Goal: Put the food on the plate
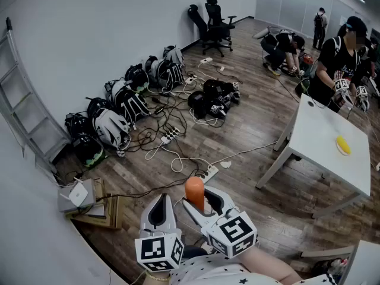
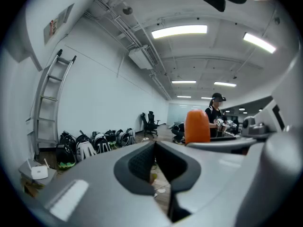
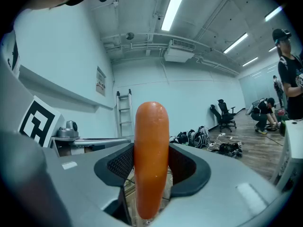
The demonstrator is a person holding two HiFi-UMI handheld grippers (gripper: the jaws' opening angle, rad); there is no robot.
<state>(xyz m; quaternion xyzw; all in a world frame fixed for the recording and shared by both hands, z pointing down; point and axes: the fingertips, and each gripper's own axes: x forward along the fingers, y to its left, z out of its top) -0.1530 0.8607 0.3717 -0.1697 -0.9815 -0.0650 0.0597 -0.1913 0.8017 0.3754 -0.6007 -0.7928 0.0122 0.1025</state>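
Observation:
An orange, sausage-shaped piece of food (image 1: 194,192) stands upright between the pads of my right gripper (image 1: 203,202), which is shut on it low in the head view. In the right gripper view the food (image 3: 151,155) fills the gap between the dark pads and rises above them. My left gripper (image 1: 160,205) hangs just to its left, tips together and holding nothing. Its pads (image 2: 142,162) meet in the left gripper view, where the food (image 2: 197,126) shows off to the right. A yellow plate-like dish (image 1: 343,145) lies on the white table (image 1: 314,129) far to the right.
Backpacks (image 1: 119,114) line the wall, with cables and power strips (image 1: 178,141) spread over the wooden floor. A ladder (image 1: 24,108) leans at the left beside a low wooden stand (image 1: 98,209). Office chairs (image 1: 211,22) stand at the back. People (image 1: 341,58) stand behind the table.

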